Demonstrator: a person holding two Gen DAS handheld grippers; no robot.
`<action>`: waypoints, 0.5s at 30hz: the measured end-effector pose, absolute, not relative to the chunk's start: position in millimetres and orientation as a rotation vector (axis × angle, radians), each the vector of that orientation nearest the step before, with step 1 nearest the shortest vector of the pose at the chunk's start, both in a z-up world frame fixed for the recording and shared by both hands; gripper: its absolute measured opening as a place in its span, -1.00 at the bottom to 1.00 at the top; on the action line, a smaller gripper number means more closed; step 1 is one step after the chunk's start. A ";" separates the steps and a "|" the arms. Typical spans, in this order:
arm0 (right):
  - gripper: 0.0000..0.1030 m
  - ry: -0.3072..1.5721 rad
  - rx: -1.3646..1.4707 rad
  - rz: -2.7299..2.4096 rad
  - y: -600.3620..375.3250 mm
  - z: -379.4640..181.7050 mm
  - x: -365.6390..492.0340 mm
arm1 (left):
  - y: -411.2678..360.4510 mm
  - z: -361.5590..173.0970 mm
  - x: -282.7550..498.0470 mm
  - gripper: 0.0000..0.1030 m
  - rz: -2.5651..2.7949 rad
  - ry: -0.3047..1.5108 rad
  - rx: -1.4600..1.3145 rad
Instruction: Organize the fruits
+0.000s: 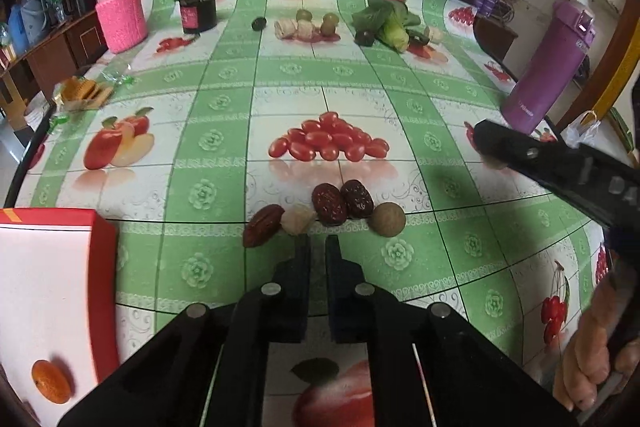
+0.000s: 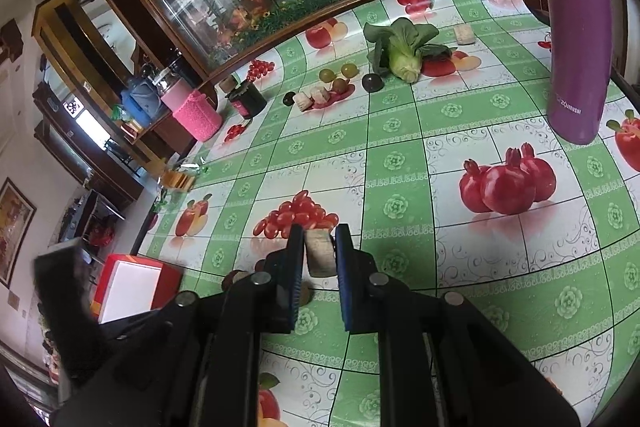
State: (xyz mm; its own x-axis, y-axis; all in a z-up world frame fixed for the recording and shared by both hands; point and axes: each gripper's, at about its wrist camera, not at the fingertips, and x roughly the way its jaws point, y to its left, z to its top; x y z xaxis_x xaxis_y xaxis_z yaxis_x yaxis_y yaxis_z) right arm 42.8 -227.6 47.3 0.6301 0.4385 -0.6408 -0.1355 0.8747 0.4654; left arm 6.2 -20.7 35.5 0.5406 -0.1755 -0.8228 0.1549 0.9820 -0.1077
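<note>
Just short of the date cluster (image 1: 316, 213), my left gripper (image 1: 318, 247) sat nearly closed and empty; my right gripper (image 2: 319, 247) gripped a pale chunk (image 2: 319, 253), possibly sugarcane, which next needed setting beside that cluster

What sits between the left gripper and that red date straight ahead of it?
Nothing visible. The left gripper, nearly shut and empty, points across bare tablecloth at the red date; a pale piece lies just left of that line.
</note>
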 end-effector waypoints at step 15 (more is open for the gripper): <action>-0.66 0.845 0.420 0.340 -229.5 44.6 45.1 | -21.2 15.0 32.9 0.05 -0.147 1.022 -0.059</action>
